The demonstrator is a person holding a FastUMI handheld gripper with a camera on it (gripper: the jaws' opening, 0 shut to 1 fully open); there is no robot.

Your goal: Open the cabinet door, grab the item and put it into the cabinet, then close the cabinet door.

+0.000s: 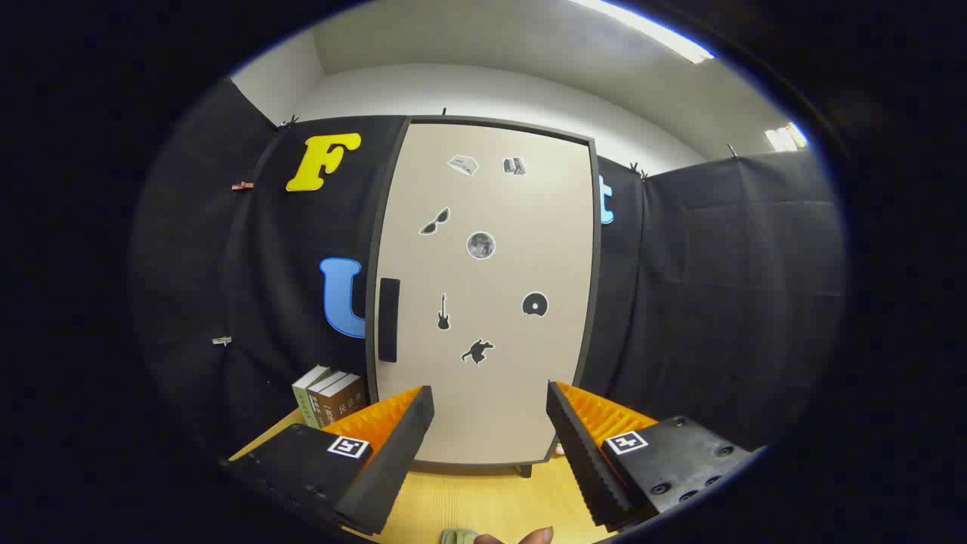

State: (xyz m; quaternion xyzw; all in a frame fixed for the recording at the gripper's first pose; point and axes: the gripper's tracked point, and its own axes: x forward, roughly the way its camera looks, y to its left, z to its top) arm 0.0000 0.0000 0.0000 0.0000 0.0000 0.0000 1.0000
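The cabinet stands upright on the table, straight ahead of the gripper, and its door is closed. So I judge the first step, opening the door, is not yet done. A dark handle sits on the door's left edge, beyond the left finger. The books stand just beside the cabinet on its left; one is probably the item to put inside. The fingers are wide apart and hold nothing. Next, the gripper should go forward and left to the handle, close on it, and pull.
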